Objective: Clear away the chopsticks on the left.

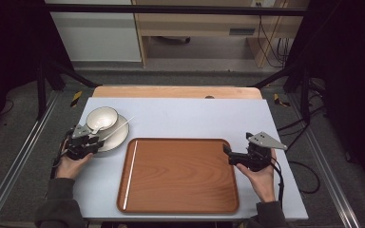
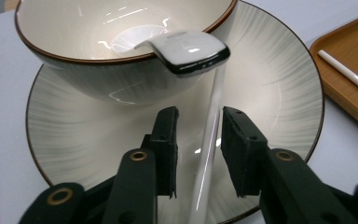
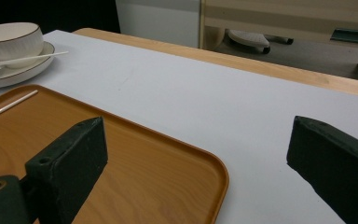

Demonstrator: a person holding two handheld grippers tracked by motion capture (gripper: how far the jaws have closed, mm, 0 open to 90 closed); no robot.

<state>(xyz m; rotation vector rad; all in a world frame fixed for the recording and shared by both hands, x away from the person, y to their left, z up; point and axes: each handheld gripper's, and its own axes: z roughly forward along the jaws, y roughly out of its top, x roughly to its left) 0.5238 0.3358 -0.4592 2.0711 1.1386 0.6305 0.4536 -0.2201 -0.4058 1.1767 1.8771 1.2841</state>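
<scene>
Straddling a slim white chopstick (image 2: 209,140), my left gripper (image 2: 198,140) has its jaws narrowly parted, one on each side of the stick and, as far as I can tell, not pinching it. That stick lies across a wide ribbed cream plate (image 2: 279,84), beneath the handle of a white ceramic spoon (image 2: 191,49) resting in a brown-rimmed cream bowl (image 2: 98,56) at twelve o'clock. My right gripper (image 3: 196,154) gapes wide over the brown wooden tray's (image 3: 158,172) corner; a second white chopstick (image 3: 9,106) lies on the tray toward ten o'clock.
</scene>
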